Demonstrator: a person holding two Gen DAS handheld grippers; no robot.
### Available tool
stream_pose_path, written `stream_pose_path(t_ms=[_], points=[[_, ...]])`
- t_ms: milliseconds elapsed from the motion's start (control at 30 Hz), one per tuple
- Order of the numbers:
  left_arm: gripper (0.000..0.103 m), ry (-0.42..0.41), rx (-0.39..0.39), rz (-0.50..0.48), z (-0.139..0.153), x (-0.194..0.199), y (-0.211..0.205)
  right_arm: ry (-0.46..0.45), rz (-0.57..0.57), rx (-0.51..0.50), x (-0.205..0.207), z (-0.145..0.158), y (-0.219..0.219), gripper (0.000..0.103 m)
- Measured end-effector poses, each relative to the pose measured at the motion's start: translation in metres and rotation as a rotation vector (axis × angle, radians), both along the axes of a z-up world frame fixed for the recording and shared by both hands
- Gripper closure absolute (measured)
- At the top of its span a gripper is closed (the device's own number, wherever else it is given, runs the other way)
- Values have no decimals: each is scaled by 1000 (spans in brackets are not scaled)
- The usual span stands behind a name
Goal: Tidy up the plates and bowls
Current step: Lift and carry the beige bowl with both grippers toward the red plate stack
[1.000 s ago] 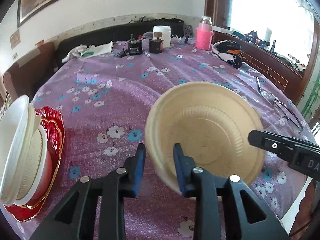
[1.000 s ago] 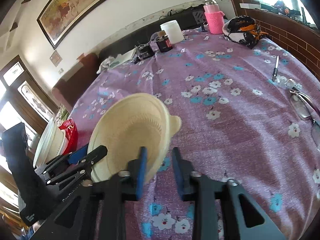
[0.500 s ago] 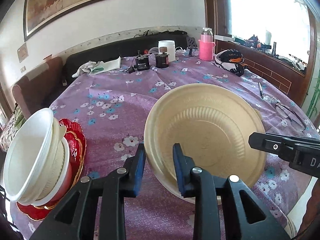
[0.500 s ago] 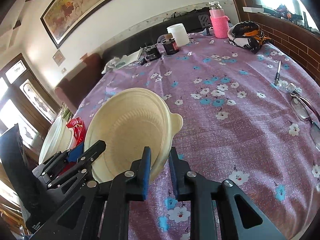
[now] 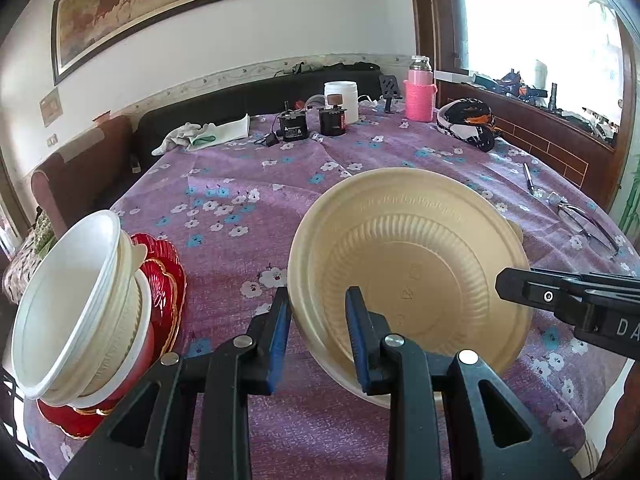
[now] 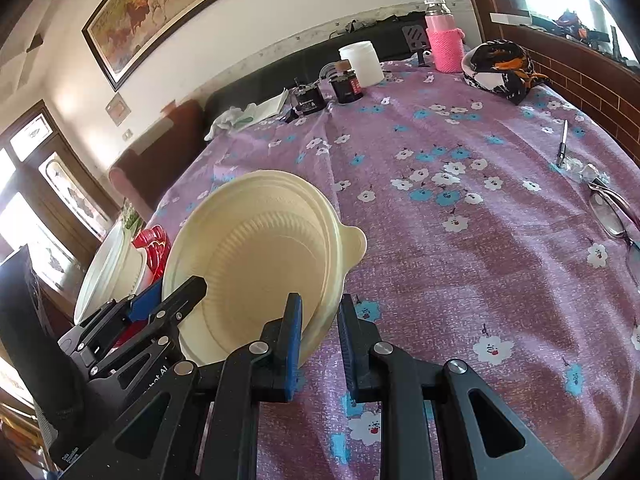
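A beige disposable bowl, with what looks like a second one nested under it, hangs tilted above the purple flowered tablecloth. My left gripper is shut on its left rim, one blue pad inside and one outside. My right gripper is shut on the opposite rim of the beige bowl, near its small tab handle. Each gripper shows in the other's view: right gripper, left gripper. At the left, a leaning stack of white bowls sits on red plates.
Along the table's far edge stand a white jar, two black gadgets, a pink bottle and a white cloth. A black-and-orange cap, a pen and glasses lie at the right.
The left wrist view has tipped upward a little, showing more wall and painting. The beige bowl stays gripped at both rims. The stack at the left has not moved.
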State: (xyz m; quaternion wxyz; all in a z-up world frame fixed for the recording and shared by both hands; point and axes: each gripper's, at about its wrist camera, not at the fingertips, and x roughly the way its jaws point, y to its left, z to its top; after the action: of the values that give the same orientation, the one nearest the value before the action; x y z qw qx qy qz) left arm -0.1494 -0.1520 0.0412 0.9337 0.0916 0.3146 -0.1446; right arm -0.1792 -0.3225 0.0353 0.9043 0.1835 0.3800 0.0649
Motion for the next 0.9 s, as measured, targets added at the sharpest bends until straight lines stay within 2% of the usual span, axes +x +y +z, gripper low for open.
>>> stream_pose_path(t_ms=[267,633,900], points=[[76,53,5,-3,-13,7,1,35,-6,11,7,-13,0,83],[75,41,3,1,-14,6,3,32,-4,6,9,-14,5,81],[75,9,-10,4,-2,-3,7,13,-2,9,2,-4,6,81]])
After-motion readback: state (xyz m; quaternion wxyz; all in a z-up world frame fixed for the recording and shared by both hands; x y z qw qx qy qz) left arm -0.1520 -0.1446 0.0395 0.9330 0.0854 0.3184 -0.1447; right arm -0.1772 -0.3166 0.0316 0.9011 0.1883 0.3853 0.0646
